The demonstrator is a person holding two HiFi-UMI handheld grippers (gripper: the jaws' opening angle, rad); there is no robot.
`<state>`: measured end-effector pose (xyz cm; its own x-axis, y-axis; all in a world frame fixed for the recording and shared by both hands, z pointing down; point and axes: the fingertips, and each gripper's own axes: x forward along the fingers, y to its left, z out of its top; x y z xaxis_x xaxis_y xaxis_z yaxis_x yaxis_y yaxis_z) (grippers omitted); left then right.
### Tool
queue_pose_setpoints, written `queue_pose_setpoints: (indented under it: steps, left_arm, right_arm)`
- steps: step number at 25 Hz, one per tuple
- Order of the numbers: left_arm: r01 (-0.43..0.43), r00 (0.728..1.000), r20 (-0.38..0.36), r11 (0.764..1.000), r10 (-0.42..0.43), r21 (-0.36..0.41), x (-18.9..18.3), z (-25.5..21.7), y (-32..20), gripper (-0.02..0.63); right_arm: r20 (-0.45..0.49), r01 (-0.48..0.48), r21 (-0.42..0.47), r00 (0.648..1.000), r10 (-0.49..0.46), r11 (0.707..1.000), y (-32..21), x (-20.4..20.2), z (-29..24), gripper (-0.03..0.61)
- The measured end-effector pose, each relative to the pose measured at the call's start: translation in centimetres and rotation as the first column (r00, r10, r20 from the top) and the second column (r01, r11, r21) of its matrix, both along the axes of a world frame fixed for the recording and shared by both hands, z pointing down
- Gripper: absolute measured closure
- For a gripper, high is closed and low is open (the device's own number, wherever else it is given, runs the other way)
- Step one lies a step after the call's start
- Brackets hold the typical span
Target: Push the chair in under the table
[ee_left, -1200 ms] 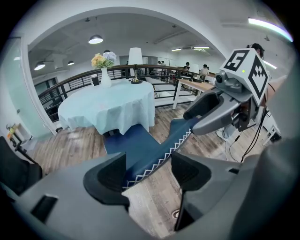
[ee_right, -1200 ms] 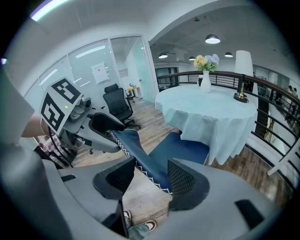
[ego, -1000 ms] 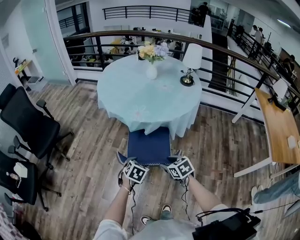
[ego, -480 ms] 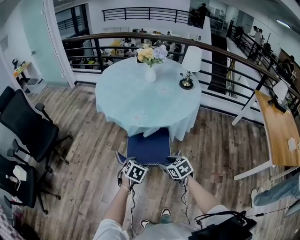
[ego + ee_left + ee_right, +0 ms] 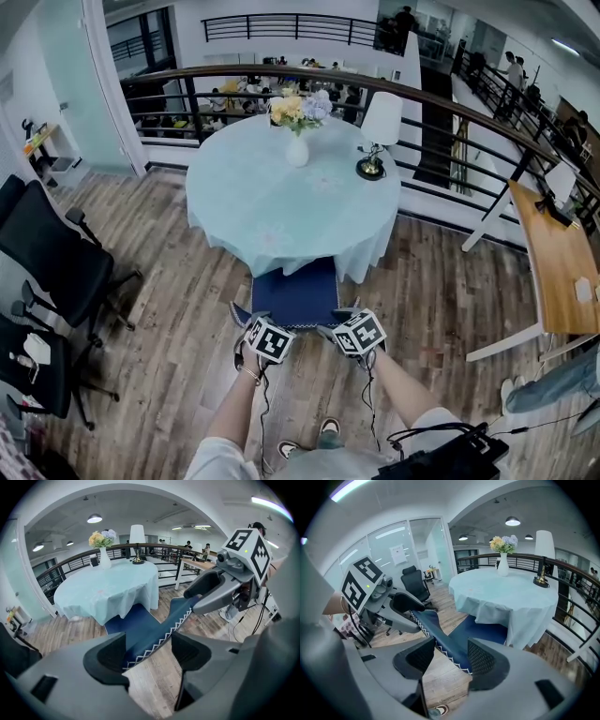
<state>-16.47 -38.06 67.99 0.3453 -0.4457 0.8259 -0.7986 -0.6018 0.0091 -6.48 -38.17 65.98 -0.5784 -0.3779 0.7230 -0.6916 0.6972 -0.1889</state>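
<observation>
A blue chair [image 5: 295, 292] stands with the front of its seat under the hanging cloth of a round table [image 5: 281, 202] covered in pale blue. Both grippers sit at the top of its backrest. My left gripper [image 5: 251, 323] is at the backrest's left corner and my right gripper [image 5: 349, 323] at its right corner. In the left gripper view the jaws [image 5: 149, 656] straddle the zigzag-trimmed backrest edge [image 5: 157, 632], with floor showing beside it. In the right gripper view the jaws [image 5: 451, 660] straddle the backrest [image 5: 445, 641] too, with a gap on one side.
A vase of flowers [image 5: 297, 141] and a white lamp [image 5: 375, 141] stand on the table. Black office chairs [image 5: 47, 262] stand at the left and a wooden desk [image 5: 558, 262] at the right. A curved railing [image 5: 450, 103] runs behind the table. The person's shoes [image 5: 328, 431] are just behind the chair.
The table and chair have drifted slightly left in the head view. Both grippers keep the same places on the backrest.
</observation>
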Motion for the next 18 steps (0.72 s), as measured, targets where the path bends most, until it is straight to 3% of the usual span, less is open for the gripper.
queue_pose_setpoints:
  steps: [8, 13, 18]
  left_arm:
    - [0.001, 1.000, -0.004, 1.000, -0.001, 0.005, 0.30, 0.09, -0.08, 0.311]
    - [0.003, 1.000, 0.003, 0.999, -0.002, -0.032, -0.13, 0.23, 0.65, 0.311]
    - [0.007, 1.000, 0.005, 1.000, -0.008, 0.025, -0.25, 0.06, 0.45, 0.311]
  right_arm:
    - [0.004, 0.011, -0.008, 1.000, -0.011, 1.000, -0.04, 0.22, 0.06, 0.368]
    - [0.001, -0.006, -0.005, 1.000, 0.006, 1.000, 0.66, -0.18, 0.10, 0.368]
    - [0.023, -0.014, 0.009, 1.000, 0.014, 1.000, 0.56, -0.12, -0.17, 0.368]
